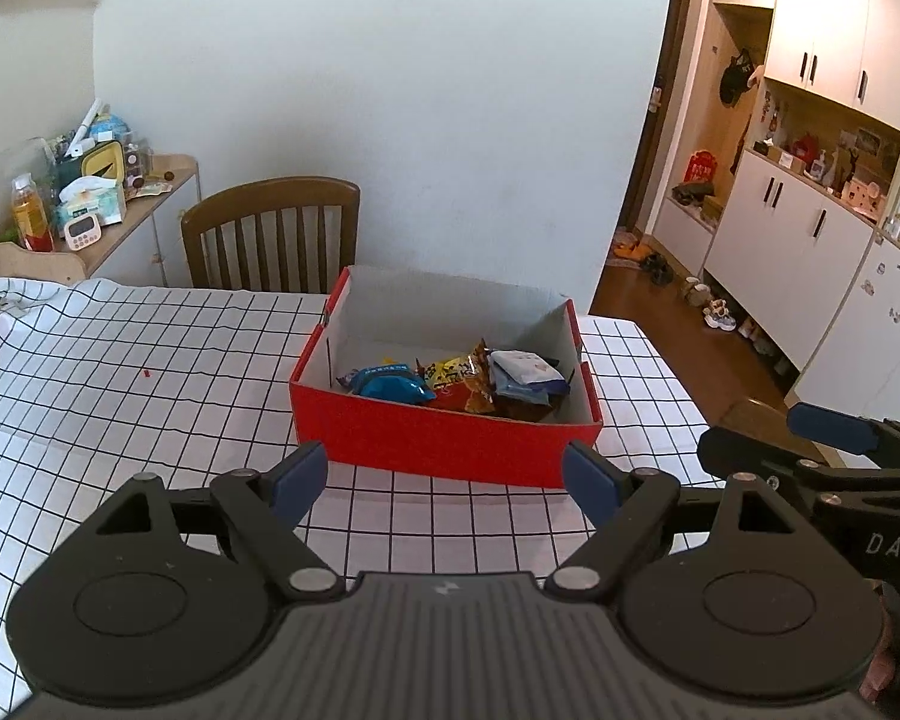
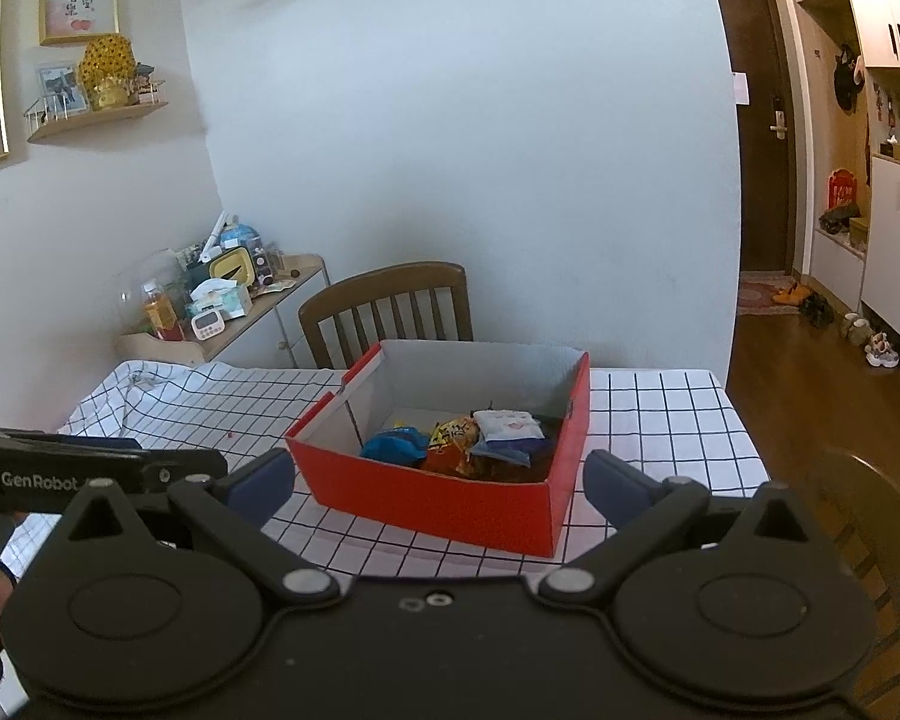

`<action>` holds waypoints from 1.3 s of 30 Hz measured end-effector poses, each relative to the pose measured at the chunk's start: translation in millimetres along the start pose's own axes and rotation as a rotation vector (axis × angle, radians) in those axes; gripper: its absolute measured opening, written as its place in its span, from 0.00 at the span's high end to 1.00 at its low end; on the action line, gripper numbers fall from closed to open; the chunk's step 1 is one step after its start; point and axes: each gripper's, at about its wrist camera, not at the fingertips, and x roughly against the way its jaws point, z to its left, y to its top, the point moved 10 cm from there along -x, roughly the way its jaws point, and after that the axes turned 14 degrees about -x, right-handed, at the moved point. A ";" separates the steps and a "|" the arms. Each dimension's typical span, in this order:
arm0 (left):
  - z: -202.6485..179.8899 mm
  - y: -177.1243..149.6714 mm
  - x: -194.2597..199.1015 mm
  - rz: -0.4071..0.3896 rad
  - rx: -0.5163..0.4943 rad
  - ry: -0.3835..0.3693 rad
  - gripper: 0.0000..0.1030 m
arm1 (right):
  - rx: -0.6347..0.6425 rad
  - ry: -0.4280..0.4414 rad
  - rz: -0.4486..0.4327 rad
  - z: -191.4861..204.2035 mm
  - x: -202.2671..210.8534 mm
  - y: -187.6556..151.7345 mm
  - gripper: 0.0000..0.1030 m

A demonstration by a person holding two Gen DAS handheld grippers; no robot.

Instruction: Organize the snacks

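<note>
A red cardboard box with a white inside stands on the checked tablecloth; it also shows in the right wrist view. In it lie a blue snack packet, an orange-yellow packet and a white-and-blue packet, bunched at the near right. My left gripper is open and empty, just in front of the box's near wall. My right gripper is open and empty, in front of the box. Each gripper shows at the edge of the other's view.
The table carries a white cloth with a black grid. A wooden chair stands behind it. A cluttered side shelf is at the back left. Another chair back is at the right. Cabinets and a hallway lie to the right.
</note>
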 end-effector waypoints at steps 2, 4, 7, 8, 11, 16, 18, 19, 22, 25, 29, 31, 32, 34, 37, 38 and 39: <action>-1.0 0.0 1.2 -0.001 0.000 0.002 0.17 | -0.003 0.003 0.001 -0.4 -0.3 0.2 0.00; -2.0 0.0 2.9 -0.002 0.006 -0.003 0.17 | -0.007 0.002 0.002 -0.9 -1.2 0.2 0.00; -3.5 1.1 5.7 -0.006 0.005 -0.003 0.17 | -0.007 0.006 0.002 -1.4 -2.2 0.6 0.00; -4.1 1.5 6.8 -0.009 0.004 -0.005 0.17 | -0.010 0.010 0.002 -1.2 -2.1 0.8 0.00; -5.3 2.0 9.0 -0.015 0.000 -0.007 0.17 | -0.013 0.017 -0.007 -1.5 -0.5 3.1 0.00; -7.0 3.8 13.1 -0.029 -0.010 -0.003 0.17 | -0.006 0.026 -0.010 0.7 0.9 3.0 0.00; -7.0 4.2 13.6 -0.032 -0.013 -0.001 0.17 | -0.007 0.028 -0.013 1.2 1.8 3.3 0.00; -7.0 4.6 13.9 -0.035 -0.015 -0.001 0.17 | -0.007 0.028 -0.016 1.3 2.4 3.7 0.00; -7.7 6.2 15.2 -0.045 -0.018 -0.004 0.17 | -0.006 0.029 -0.022 1.0 3.2 5.3 0.00; -7.8 8.3 16.4 -0.055 -0.024 -0.002 0.17 | -0.009 0.025 -0.031 1.2 4.8 6.5 0.00; -7.0 7.8 16.5 -0.056 -0.028 0.001 0.17 | -0.012 0.018 -0.034 2.1 5.4 5.5 0.00; -6.1 6.3 15.8 -0.051 -0.025 -0.002 0.17 | -0.013 0.017 -0.033 3.1 5.3 4.3 0.00; -5.6 5.1 15.0 -0.047 -0.025 -0.005 0.17 | -0.015 0.017 -0.032 3.7 5.4 3.4 0.00; -4.1 2.5 13.6 -0.039 -0.021 -0.013 0.17 | -0.016 0.011 -0.028 5.3 5.3 1.4 0.00; -1.7 -2.1 12.4 -0.035 -0.017 -0.025 0.17 | -0.014 -0.002 -0.023 7.7 5.1 -1.6 0.00; -0.9 -3.6 12.3 -0.034 -0.018 -0.031 0.17 | -0.013 -0.010 -0.021 8.8 5.2 -2.8 0.00; 0.1 -4.8 12.1 -0.033 -0.018 -0.037 0.17 | -0.013 -0.016 -0.020 9.6 5.5 -4.0 0.00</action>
